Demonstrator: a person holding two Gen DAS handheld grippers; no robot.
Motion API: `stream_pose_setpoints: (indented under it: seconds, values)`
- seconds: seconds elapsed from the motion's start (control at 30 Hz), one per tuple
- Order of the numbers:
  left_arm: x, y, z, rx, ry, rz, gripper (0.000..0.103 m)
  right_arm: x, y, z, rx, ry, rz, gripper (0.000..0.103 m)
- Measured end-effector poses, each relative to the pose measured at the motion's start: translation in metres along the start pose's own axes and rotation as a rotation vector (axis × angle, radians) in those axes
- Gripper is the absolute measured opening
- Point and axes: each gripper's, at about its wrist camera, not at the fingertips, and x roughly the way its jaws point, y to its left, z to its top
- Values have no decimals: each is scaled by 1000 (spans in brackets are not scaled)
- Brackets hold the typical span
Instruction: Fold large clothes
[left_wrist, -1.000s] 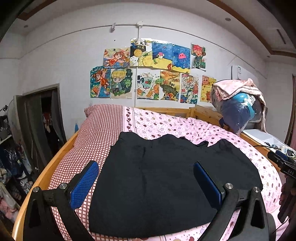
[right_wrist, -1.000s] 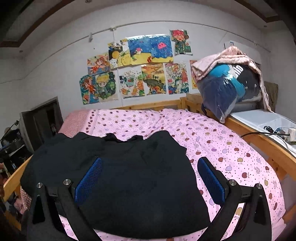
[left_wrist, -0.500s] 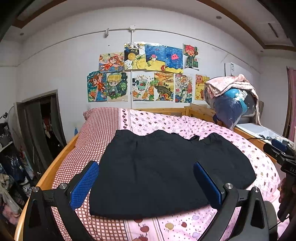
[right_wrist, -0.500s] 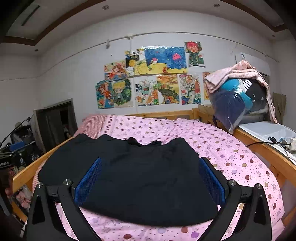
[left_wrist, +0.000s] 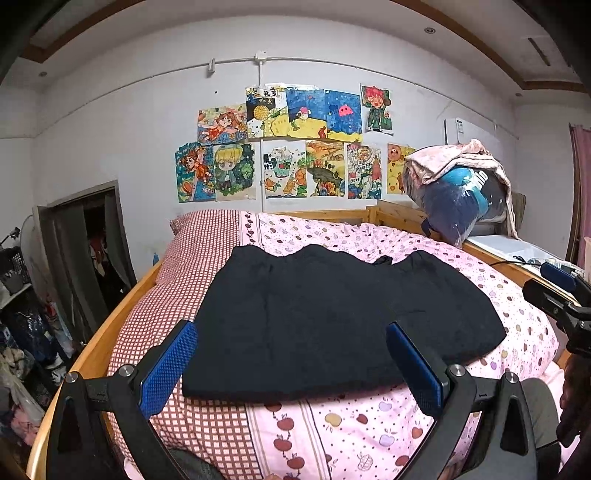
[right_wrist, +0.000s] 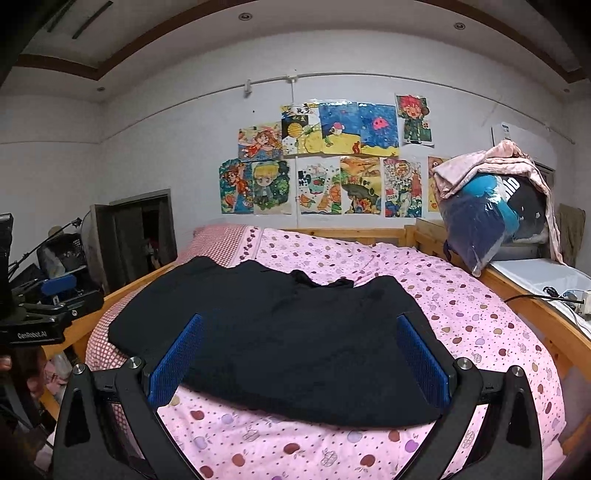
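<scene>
- The left gripper is spread wide and holds nothing, hovering short of the black garment's near hem.
- The right gripper is equally wide and empty, also clear of the cloth.
- The garment lies flat on the pink apple-print bedspread, at 12 o'clock from both grippers.
- Only the left view shows the red checked sheet broadly, at 10 o'clock.
- Only the right view shows the other gripper's lettering, at 9 o'clock.

Left gripper fingers spread wide, right gripper likewise, both holding nothing
</scene>
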Motion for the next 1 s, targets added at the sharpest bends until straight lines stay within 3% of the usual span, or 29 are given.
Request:
stream_pose_setpoints:
  seconds: [0.37, 1.0]
  values:
    - [-12, -6, -27, 14, 33, -29, 103, -26, 27, -21, -65, -30, -61, 101]
    - [-8, -6, -63, 20, 70, -27, 103, -17, 28, -53, -37, 69, -60, 101]
